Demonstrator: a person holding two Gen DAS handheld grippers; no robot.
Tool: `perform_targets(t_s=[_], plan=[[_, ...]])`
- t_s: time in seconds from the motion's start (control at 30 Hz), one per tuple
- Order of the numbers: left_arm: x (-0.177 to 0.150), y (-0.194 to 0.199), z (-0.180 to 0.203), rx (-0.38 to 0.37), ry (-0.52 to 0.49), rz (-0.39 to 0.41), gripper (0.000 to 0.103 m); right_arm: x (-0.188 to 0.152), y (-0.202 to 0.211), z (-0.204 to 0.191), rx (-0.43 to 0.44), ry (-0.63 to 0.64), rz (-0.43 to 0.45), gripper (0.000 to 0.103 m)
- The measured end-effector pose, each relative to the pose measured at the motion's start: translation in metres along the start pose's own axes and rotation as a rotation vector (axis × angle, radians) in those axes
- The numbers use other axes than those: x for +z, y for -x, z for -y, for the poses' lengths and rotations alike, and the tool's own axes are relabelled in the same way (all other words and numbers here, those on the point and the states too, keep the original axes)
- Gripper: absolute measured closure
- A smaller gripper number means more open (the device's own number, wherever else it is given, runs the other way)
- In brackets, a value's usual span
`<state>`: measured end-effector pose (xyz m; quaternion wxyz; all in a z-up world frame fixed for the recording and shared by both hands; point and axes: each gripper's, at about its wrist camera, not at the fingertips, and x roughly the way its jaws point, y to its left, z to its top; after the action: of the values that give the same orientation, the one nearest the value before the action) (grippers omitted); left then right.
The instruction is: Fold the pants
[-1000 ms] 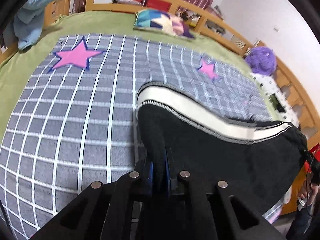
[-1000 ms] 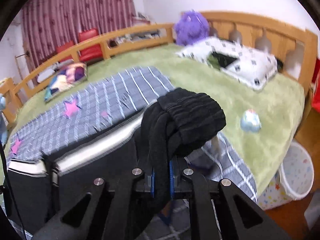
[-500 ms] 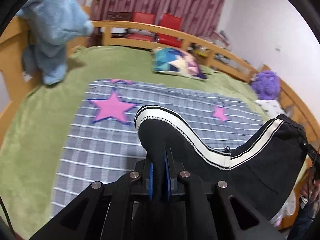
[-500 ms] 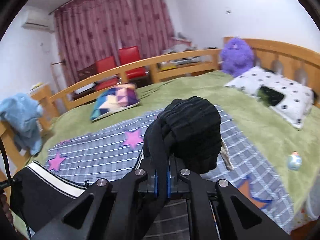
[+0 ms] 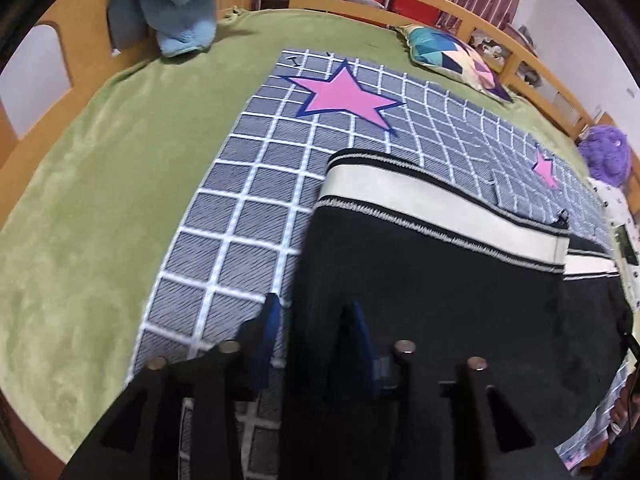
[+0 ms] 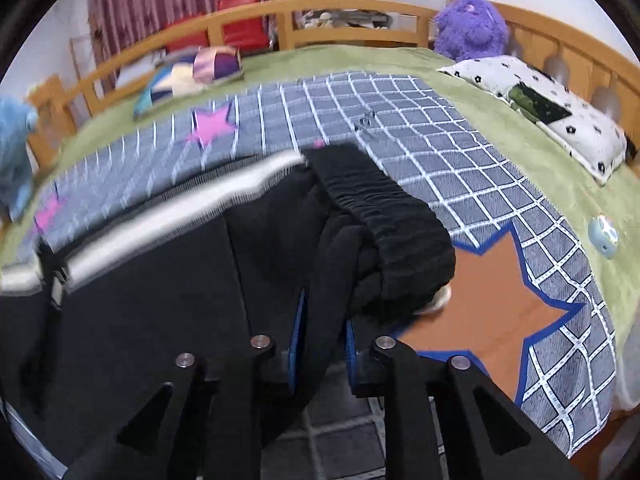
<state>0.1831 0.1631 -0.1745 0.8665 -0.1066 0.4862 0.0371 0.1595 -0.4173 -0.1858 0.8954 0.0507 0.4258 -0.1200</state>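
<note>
Black pants [image 5: 432, 280] with a white side stripe [image 5: 420, 196] lie spread flat on the grey checked blanket [image 5: 248, 200]. My left gripper [image 5: 312, 328] is open, its blue-padded fingers [image 5: 268, 332] straddling the pants' cuff end. In the right wrist view the pants [image 6: 160, 292] lie across the blanket, and the ribbed black waistband [image 6: 392, 232] is bunched. My right gripper [image 6: 320, 344] has its jaws slightly parted around the waistband cloth, which still sits between them.
The blanket with pink stars [image 5: 344, 96] covers a green bedspread [image 5: 100, 184] on a wooden-railed bed [image 6: 340, 8]. A colourful cushion [image 5: 452, 56], blue plush [image 5: 180, 4], purple plush [image 6: 468, 28], spotted pillow [image 6: 560, 120] and small ball [image 6: 604, 236] lie around.
Both grippers came down from holding the pants lifted to the blanket. The pants now lie flat. The left gripper's jaws opened; the right's parted slightly.
</note>
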Motion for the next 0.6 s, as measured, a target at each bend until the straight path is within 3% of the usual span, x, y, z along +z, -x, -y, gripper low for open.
perform_targets(t_s=[0.07,0.17,0.23,0.33,0.53,0.6], plan=[[-0.009,0.008,0.001,-0.016,-0.012,-0.002,0.055,-0.010,0.001,-0.003,-0.014,0.032,0.008,0.066],[-0.019,0.022,0.008,-0.015,-0.037,0.016,0.051,-0.020,0.006,-0.009,-0.039,0.056,-0.029,0.063],[-0.029,0.031,0.016,-0.043,-0.062,0.028,0.046,-0.023,0.020,-0.008,-0.027,0.040,-0.010,0.063],[-0.048,0.034,0.027,-0.062,-0.096,0.021,0.042,-0.030,0.044,-0.008,0.017,0.008,0.043,0.052],[-0.079,0.025,0.040,0.012,-0.162,0.013,0.037,-0.063,0.004,-0.023,0.028,0.064,-0.090,0.052],[-0.074,0.031,0.038,-0.012,-0.140,0.000,0.037,-0.066,0.010,-0.020,0.039,0.062,-0.062,0.052]])
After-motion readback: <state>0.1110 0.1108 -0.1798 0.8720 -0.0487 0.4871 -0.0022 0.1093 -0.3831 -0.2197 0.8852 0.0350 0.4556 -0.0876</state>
